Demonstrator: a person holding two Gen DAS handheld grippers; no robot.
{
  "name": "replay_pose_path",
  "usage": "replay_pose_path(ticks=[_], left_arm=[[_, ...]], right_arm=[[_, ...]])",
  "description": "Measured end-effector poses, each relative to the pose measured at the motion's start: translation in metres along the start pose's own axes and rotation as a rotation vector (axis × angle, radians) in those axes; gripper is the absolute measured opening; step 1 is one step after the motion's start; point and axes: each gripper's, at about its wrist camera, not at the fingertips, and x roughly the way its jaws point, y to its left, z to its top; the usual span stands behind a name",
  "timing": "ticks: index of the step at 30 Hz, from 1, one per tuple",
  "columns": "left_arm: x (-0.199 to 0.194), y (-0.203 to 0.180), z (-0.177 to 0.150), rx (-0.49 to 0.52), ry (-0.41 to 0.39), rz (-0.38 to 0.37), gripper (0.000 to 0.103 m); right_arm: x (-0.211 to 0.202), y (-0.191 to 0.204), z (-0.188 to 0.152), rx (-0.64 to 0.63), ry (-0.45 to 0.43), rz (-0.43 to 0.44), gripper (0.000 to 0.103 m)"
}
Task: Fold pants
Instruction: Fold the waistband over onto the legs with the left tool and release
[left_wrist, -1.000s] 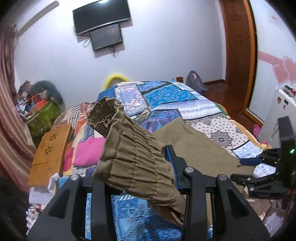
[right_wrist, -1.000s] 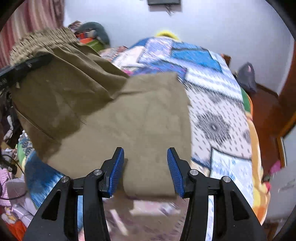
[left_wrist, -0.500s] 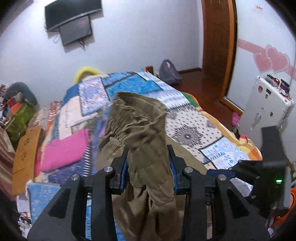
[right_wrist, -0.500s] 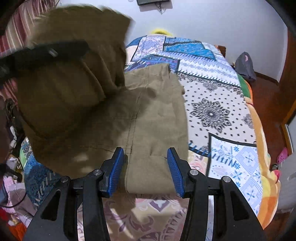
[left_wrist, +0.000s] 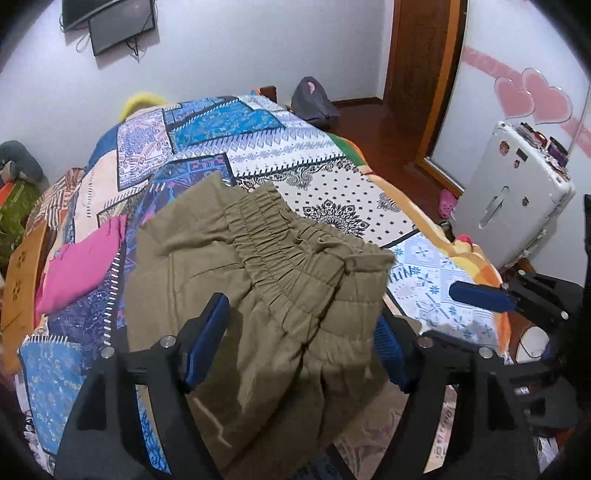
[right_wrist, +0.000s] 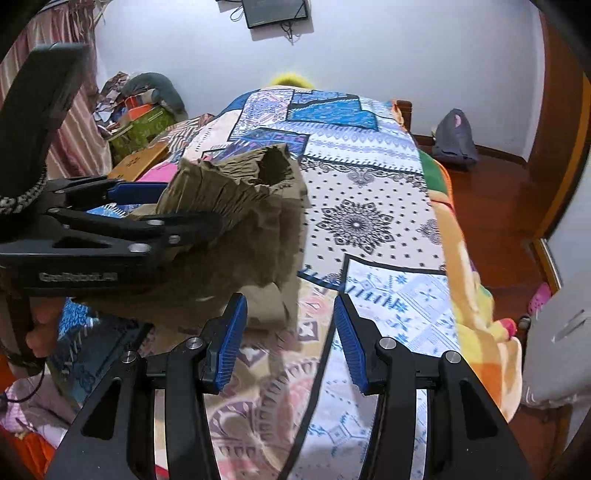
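Note:
Olive pants (left_wrist: 258, 280) with a gathered elastic waistband lie folded over on the patchwork bedspread (left_wrist: 332, 162). My left gripper (left_wrist: 297, 343) straddles the waistband end. Its jaws are opening, the fabric lies loose between the blue pads, and neither pad presses on it. In the right wrist view the waistband (right_wrist: 240, 184) hangs bunched over the left gripper (right_wrist: 173, 208), which a hand (right_wrist: 40, 321) holds. My right gripper (right_wrist: 291, 343) is open over bare bedspread just right of the pants' edge, with nothing between its fingers. One of its blue fingers (left_wrist: 480, 295) shows at the right of the left wrist view.
A pink cloth (left_wrist: 81, 258) lies on the bed left of the pants, beside a wooden board (left_wrist: 22, 273). A white case (left_wrist: 517, 199) stands right of the bed. A grey bag (left_wrist: 314, 103) sits on the floor at the far end. Clutter (right_wrist: 140, 110) is piled at the left.
The left gripper swung the waistband right and down onto the lower half of the pants, then its jaws widened and let go. The right gripper slid right, off the pants' edge.

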Motion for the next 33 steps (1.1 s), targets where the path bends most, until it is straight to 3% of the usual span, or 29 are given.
replay_pose_path(ticks=[9, 17, 21, 27, 33], left_arm=[[-0.066, 0.037, -0.002, -0.066, -0.178, 0.049, 0.092], [-0.029, 0.078, -0.037, -0.078, -0.025, 0.153, 0.093], [-0.011, 0.075, -0.064, -0.083, 0.035, 0.138, 0.093], [-0.023, 0.085, -0.068, -0.102, -0.007, 0.142, 0.093], [-0.030, 0.127, -0.026, -0.154, -0.069, 0.150, 0.093]], right_arm=[[-0.010, 0.004, 0.007, 0.004, -0.045, 0.011, 0.048], [-0.012, 0.034, 0.023, -0.002, -0.101, 0.121, 0.048], [0.003, 0.052, 0.025, -0.034, -0.087, 0.137, 0.048], [0.028, 0.068, 0.013, -0.065, -0.016, 0.122, 0.048], [0.033, 0.068, 0.012, -0.047, -0.017, 0.130, 0.054]])
